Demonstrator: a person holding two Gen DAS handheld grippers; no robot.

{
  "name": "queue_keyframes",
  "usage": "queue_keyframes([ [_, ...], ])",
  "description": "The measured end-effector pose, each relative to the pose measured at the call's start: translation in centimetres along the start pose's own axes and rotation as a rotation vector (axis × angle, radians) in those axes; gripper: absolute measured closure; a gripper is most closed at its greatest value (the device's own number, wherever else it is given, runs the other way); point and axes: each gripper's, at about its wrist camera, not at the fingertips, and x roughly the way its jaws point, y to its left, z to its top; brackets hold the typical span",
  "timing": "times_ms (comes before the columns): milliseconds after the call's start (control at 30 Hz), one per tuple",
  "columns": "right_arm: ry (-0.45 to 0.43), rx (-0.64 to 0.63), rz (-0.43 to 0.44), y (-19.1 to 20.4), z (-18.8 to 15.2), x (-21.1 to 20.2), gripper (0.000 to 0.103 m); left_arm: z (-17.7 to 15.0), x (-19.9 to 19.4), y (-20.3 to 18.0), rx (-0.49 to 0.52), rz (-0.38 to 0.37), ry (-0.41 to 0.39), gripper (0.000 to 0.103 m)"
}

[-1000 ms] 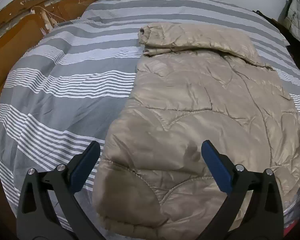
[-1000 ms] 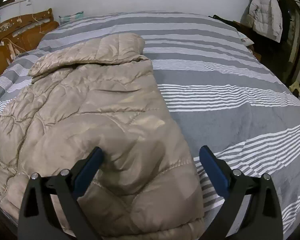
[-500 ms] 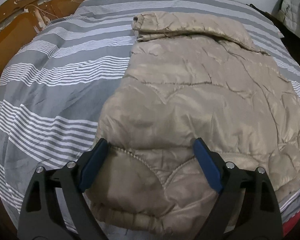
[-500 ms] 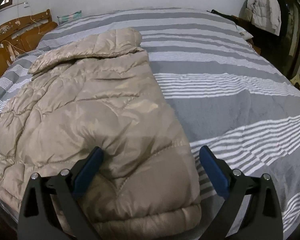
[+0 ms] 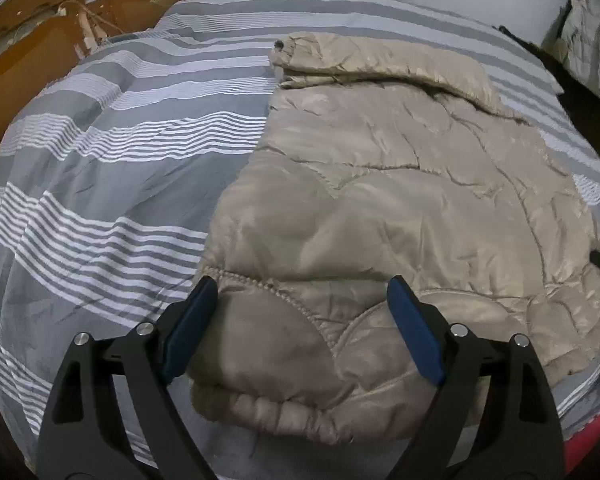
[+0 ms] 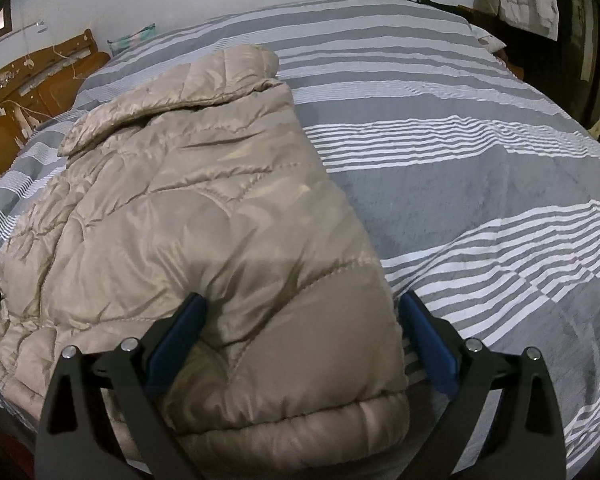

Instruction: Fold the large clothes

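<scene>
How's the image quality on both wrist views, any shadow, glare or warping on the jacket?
Left wrist: dim, fisheye-bent bedspread stripes, shadow on the jacket hem. Right wrist: sheen on the jacket, shadow near the right gripper, dark corners.

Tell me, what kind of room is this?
Most likely a bedroom. A wide bed with a grey-and-white striped cover fills the view, a wooden headboard stands at one end, and a beige puffer jacket lies on it.

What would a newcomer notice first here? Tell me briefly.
The beige puffer jacket lying flat on the grey-and-white striped bedspread, collar toward the far wall. Next, the blue-padded left gripper and right gripper, each straddling a near hem corner with jaws wide. A wooden headboard stands at the left.
</scene>
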Motion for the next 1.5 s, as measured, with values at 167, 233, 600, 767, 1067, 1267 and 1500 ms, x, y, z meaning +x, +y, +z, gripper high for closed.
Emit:
queue_keyframes([
  [167, 0.002, 0.002, 0.003, 0.1, -0.1, -0.1, 0.006, -0.2, 0.0, 0.8, -0.039, -0.015, 0.017, 0.016],
  [233, 0.005, 0.004, 0.004, 0.2, -0.2, -0.2, 0.006, -0.3, 0.0, 0.4, -0.017, 0.003, 0.021, 0.016],
  [600, 0.011, 0.007, 0.003, 0.3, -0.3, -0.2, 0.006, -0.5, -0.5, 1.0, -0.031, 0.034, 0.025, 0.018],
  [767, 0.023, 0.017, 0.001, 0.3, -0.4, -0.2, 0.006, -1.2, -0.4, 3.3, -0.113, 0.001, 0.078, 0.018],
  [1067, 0.055, 0.080, 0.012, -0.4, -1.2, -1.6, 0.006, -1.5, 0.8, 1.0, -0.016, -0.001, 0.114, 0.026],
  [1267, 0.096, 0.087, 0.051, -0.3, -1.2, -0.3, 0.015, -1.5, 2.1, 2.0, -0.063, -0.051, 0.155, 0.024],
  [1500, 0.106, 0.097, 0.086, -0.4, -1.1, 0.4, 0.019, -1.6, 2.6, 2.3, -0.082, -0.050, 0.173, 0.016],
])
